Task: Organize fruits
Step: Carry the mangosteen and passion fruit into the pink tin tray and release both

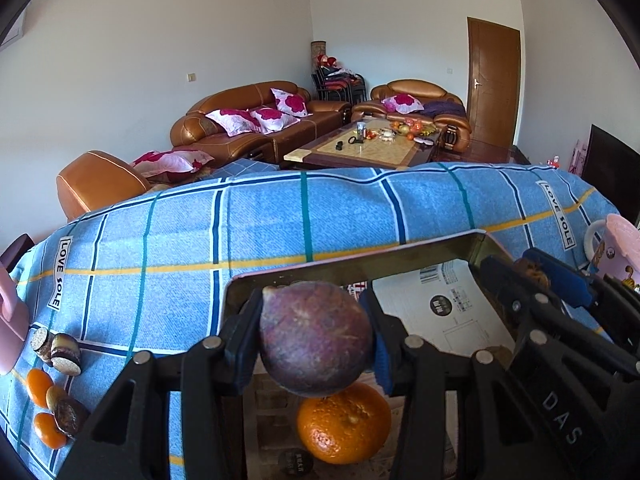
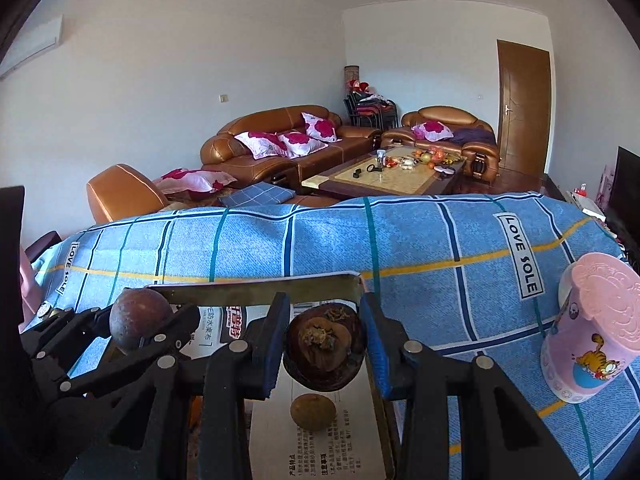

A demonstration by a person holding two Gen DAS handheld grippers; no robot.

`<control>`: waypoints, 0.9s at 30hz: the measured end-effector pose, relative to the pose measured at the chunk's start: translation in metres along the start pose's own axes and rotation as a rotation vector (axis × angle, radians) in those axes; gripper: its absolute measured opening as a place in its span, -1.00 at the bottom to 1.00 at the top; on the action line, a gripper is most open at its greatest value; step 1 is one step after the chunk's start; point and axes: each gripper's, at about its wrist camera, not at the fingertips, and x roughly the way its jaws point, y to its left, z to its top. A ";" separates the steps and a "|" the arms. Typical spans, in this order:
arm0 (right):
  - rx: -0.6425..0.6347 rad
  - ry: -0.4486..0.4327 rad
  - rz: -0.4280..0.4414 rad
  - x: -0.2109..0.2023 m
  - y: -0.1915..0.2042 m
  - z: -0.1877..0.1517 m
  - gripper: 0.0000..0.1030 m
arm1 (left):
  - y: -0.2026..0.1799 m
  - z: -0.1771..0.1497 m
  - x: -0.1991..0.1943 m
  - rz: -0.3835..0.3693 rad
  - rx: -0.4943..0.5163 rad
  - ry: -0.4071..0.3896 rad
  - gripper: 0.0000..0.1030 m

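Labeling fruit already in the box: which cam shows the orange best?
Left wrist: the orange lies in the box, close and mostly visible under the held purple fruit. Right wrist doesn't show it, only a small brown fruit.

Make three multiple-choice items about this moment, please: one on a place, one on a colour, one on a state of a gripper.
1. Where does the orange lie?
A. inside the box
B. on the sofa
C. in the pink cup

2. Which colour is the fruit in the left gripper?
A. green
B. dull purple
C. yellow

3. What is the state of the right gripper?
A. open and empty
B. out of view
C. shut on a dark brown fruit

Key: 1 A, the orange rests on the floor of the box. 2 B, the round purple fruit shows between the fingers. 3 C, both pads press the dark brown fruit.
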 end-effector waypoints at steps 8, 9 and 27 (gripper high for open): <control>0.044 0.067 0.069 0.010 -0.002 -0.006 -0.24 | 0.005 -0.001 0.006 -0.004 -0.036 0.038 -0.06; 0.043 0.069 0.072 0.010 -0.001 -0.005 -0.24 | 0.006 -0.002 0.006 -0.005 -0.036 0.039 -0.06; 0.099 0.065 0.105 0.006 -0.009 -0.005 -0.05 | 0.012 -0.002 -0.004 0.039 -0.034 -0.006 0.33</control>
